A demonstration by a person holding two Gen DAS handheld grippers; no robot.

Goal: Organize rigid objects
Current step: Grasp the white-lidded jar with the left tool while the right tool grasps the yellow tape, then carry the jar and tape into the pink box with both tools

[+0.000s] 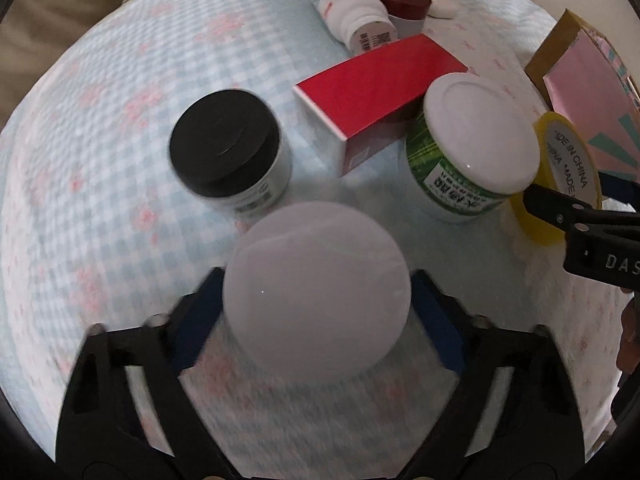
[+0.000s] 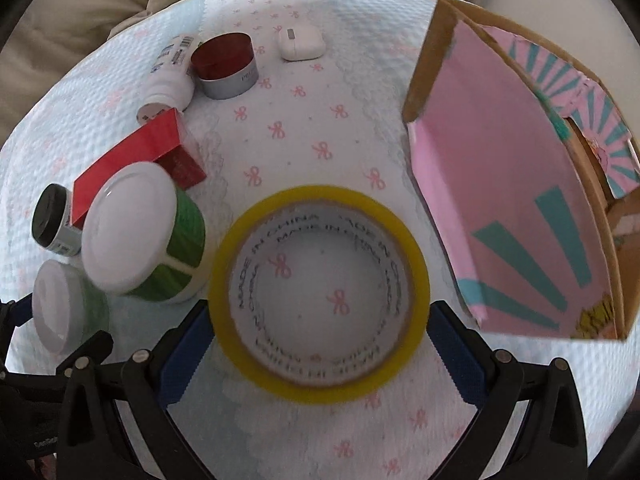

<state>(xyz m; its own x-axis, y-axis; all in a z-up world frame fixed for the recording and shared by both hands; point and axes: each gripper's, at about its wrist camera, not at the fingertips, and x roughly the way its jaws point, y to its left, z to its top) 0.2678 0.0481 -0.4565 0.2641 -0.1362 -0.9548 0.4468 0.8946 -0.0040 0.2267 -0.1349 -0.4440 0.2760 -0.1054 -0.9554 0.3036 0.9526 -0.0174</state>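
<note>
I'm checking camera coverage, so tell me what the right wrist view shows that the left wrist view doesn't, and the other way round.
Only the right wrist view shows the small white case at the far end of the cloth and the full inside of the pink cardboard box.

Only the left wrist view shows the left gripper with its blue pads either side of the white-lidded jar.

Both show the yellow tape roll, green jar, red box, black-lidded jar and the lying white bottle.
</note>
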